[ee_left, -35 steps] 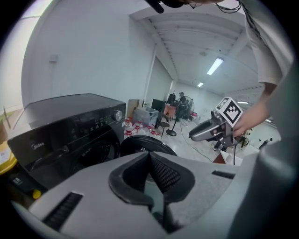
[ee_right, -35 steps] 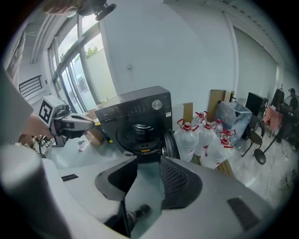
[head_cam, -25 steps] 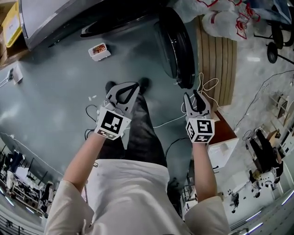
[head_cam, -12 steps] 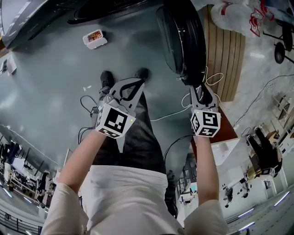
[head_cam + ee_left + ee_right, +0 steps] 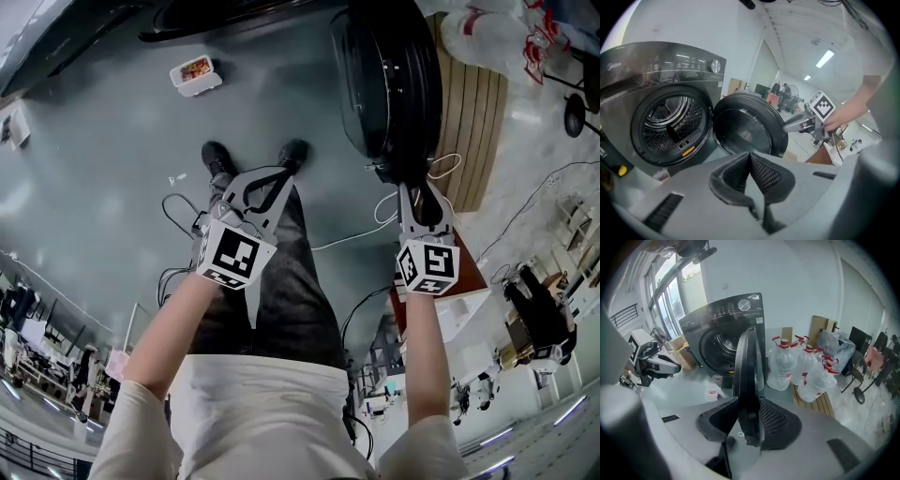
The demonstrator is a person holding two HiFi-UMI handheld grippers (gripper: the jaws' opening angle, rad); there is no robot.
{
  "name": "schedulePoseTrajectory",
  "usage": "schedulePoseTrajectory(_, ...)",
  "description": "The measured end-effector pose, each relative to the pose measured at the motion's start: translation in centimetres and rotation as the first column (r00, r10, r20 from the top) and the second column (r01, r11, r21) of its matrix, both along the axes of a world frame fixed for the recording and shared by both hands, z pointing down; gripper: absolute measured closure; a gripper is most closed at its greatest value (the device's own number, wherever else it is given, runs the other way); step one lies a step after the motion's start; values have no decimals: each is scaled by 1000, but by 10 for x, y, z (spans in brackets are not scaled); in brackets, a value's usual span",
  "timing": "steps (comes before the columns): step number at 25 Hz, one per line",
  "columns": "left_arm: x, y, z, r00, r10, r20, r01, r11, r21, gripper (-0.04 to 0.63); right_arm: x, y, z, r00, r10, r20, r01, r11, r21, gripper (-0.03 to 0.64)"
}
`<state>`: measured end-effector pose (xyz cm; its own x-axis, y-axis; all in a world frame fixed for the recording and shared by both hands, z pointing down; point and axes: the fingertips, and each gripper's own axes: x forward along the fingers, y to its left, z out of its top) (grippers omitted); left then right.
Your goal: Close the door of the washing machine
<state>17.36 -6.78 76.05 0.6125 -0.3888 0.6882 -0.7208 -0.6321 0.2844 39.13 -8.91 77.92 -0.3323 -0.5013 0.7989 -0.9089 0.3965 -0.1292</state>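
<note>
The dark washing machine (image 5: 670, 70) stands with its drum (image 5: 670, 123) exposed and its round black door (image 5: 386, 80) swung wide open. My right gripper (image 5: 417, 194) is at the door's free edge. In the right gripper view that edge (image 5: 749, 357) runs upright between the pads, and my right gripper (image 5: 749, 402) has just been closing its jaws onto it, both pads against the rim. My left gripper (image 5: 279, 174) hangs to the left over the person's legs, apart from the door (image 5: 745, 133). This left gripper (image 5: 750, 157) is shut with nothing in it.
A small white tray (image 5: 195, 75) lies on the grey floor before the machine. Large water bottles (image 5: 806, 366) stand on a wooden pallet (image 5: 469, 112) right of the door. Cables (image 5: 178, 211) trail by the person's shoes (image 5: 217, 155). A white box (image 5: 464, 314) sits at the right.
Both grippers have sunk lower. The right gripper has come up to the door's free edge, which now sits between its jaws. The left gripper stays shut and empty.
</note>
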Motion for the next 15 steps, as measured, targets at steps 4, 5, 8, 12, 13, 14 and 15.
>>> schedulePoseTrajectory(4, -16, 5, 13, 1000, -18, 3, 18, 1000, 1, 586, -18, 5, 1, 1000, 7, 27, -7, 1000, 1, 462)
schedulePoseTrajectory(5, -20, 6, 15, 1000, -21, 3, 21, 1000, 4, 586, -24, 6, 1, 999, 5, 34, -5, 1000, 3, 462)
schedulePoseTrajectory(8, -32, 10, 20, 999, -34, 3, 34, 999, 5, 586, -41, 10, 3, 998, 9, 58, -10, 1000, 7, 460)
schedulePoseTrajectory(12, -46, 18, 24, 999, -40, 7, 40, 999, -4, 586, -61, 16, 3, 997, 5, 73, -5, 1000, -1, 456)
schedulePoseTrajectory(13, -50, 19, 24, 999, -40, 5, 40, 999, -2, 586, -66, 16, 2, 997, 3, 74, -2, 1000, -2, 454)
schedulePoseTrajectory(14, -55, 19, 25, 999, -41, 4, 41, 999, 0, 586, -73, 17, 2, 997, 0, 76, 0, 1000, -2, 453)
schedulePoseTrajectory(15, -60, 20, 27, 999, -43, 4, 43, 999, 1, 586, -79, 16, 1, 997, -3, 80, 3, 1000, -1, 451)
